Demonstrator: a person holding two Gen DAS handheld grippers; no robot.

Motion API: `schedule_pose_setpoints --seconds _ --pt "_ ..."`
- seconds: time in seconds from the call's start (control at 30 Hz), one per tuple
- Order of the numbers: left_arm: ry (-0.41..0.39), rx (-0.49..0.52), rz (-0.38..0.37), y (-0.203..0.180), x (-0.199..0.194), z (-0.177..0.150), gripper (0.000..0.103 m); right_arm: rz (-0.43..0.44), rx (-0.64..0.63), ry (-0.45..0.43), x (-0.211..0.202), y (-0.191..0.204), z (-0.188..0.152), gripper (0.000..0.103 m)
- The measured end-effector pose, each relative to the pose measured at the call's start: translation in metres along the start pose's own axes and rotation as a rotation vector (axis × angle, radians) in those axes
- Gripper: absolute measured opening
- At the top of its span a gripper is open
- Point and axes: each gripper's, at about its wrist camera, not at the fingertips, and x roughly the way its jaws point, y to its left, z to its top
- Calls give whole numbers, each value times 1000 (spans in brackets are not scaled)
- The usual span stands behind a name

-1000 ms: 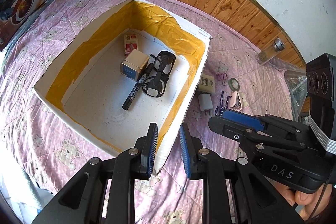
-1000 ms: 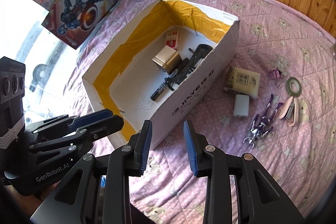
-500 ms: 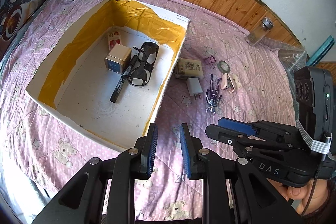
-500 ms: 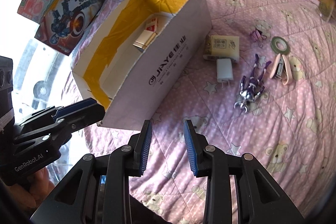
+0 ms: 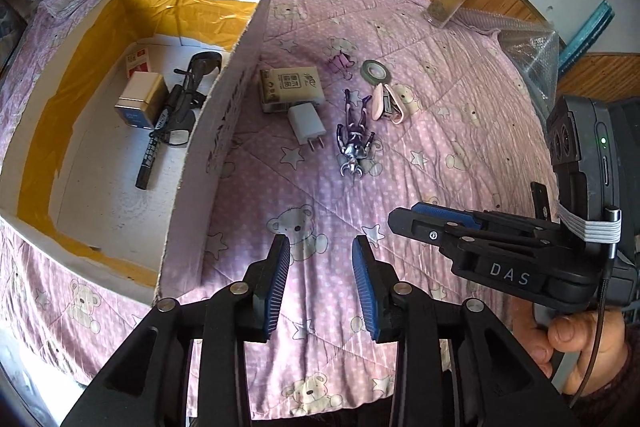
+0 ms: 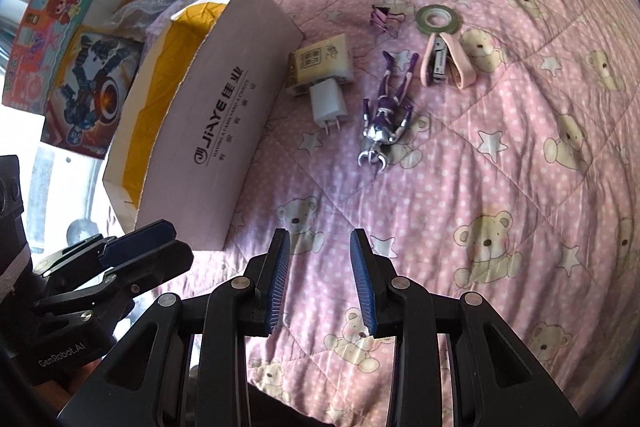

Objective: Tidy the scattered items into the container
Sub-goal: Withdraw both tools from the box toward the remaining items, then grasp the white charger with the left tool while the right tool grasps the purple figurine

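Pink quilt (image 6: 500, 187), cardboard box (image 6: 224, 131), both tongs spread, empty

A bed (image 5: 460, 131) under a pink quilt printed with teddy bears and stars carries a cardboard box and a scatter of small items.

The open box (image 5: 192, 163) (white outside, yellow tape lining its inner walls) sits on the left of the quilt. Just beside its right wall lies a small beige carton (image 5: 290, 87), with a white plug adapter (image 5: 307, 125) touching its near edge. To the right lie a purple toy figure (image 5: 354, 135), a pink stapler (image 5: 386, 103), a roll of green tape (image 5: 376, 70) and a purple binder clip (image 5: 340, 62). A glass jar with a metal cap (image 5: 450, 1) stands at the far edge, well apart from the rest.
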Motion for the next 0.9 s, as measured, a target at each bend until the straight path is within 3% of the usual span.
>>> schedule_pose_setpoints --seconds 0.2,0.33,0.5,0.9 --pt "39 -17 -21 -6 25 19 41 13 71 -27 3 -21 11 38" --pt "46 -44 -32 -10 43 40 47 38 127 -56 10 -34 27 41" --pt "57 -76 -22 -9 70 67 47 16 154 -80 22 -44 53 43" --pt "64 -179 12 15 102 104 47 -65 74 -39 72 -45 98 43"
